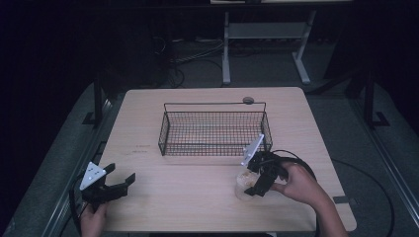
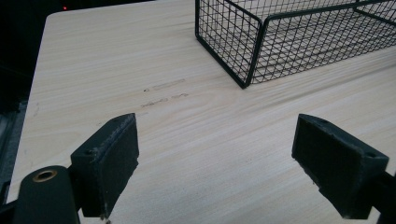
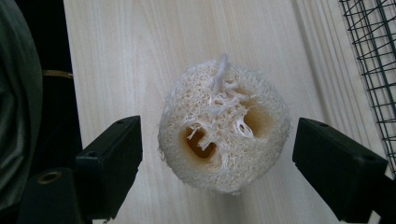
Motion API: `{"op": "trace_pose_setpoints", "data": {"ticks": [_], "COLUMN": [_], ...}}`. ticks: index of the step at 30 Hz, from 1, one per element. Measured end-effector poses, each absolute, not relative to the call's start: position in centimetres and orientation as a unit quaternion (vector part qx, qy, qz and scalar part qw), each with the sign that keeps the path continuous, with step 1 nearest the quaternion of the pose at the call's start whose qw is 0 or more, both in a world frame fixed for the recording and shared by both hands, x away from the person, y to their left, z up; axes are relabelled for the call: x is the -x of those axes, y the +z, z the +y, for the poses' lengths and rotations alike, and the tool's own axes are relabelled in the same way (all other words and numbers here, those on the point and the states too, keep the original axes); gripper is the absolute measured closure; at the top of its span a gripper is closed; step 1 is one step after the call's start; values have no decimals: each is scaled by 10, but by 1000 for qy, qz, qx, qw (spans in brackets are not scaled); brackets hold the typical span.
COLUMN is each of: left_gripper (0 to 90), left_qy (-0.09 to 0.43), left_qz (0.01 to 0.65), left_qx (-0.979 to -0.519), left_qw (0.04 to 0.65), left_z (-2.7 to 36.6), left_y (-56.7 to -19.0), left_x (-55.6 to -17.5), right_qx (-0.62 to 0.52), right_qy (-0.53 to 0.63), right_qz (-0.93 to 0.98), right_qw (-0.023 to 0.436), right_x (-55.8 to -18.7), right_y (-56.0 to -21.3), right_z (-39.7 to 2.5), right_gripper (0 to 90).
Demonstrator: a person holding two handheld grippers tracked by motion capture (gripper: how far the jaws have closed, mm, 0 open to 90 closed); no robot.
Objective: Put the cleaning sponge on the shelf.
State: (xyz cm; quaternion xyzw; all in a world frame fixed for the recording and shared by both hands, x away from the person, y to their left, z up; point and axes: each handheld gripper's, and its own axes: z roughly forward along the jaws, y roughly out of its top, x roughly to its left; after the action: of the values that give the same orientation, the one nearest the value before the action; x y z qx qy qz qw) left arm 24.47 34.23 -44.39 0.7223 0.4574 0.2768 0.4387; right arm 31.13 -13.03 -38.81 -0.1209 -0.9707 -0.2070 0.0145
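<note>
I had the right gripper point(image 3: 217, 154) spread wide around the loofah slice point(image 3: 223, 128), which sat on the table point(image 1: 197, 197) just in front of the wire basket point(image 1: 214, 129), neither jaw touching it. My left gripper point(image 2: 217, 163) hung agape over bare wood near the table's front left corner.

A pale wooden table point(image 1: 197, 197) bears a wire basket point(image 1: 214, 129) and a loofah point(image 1: 245, 183)

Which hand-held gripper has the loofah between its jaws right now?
The right hand-held gripper: its open jaws flank the loofah slice near the wire basket, not yet touching it. The left hand-held gripper is open over bare table.
</note>
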Motion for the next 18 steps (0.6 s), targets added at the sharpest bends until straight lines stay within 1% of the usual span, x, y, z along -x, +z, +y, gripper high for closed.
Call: {"op": "trace_pose_setpoints", "data": {"ticks": [10, 13, 18], "left_gripper": [140, 139, 139], "left_qy": [277, 277, 277], "left_qz": [457, 457, 457], "left_qx": [-723, -722, -722], "left_qw": [439, 439, 439], "left_z": [342, 342, 342], "left_y": [-444, -444, -444], "left_x": [-245, -245, -245], "right_qx": [118, 116, 116], "right_qy": [-196, -192, -189], "right_qz": [-973, -974, -975], "right_qw": [20, 22, 23], "right_x": [-314, -315, -315], "right_y": [-392, -392, -393], "right_z": [-125, -125, -124], "right_gripper": [161, 195, 203]}}
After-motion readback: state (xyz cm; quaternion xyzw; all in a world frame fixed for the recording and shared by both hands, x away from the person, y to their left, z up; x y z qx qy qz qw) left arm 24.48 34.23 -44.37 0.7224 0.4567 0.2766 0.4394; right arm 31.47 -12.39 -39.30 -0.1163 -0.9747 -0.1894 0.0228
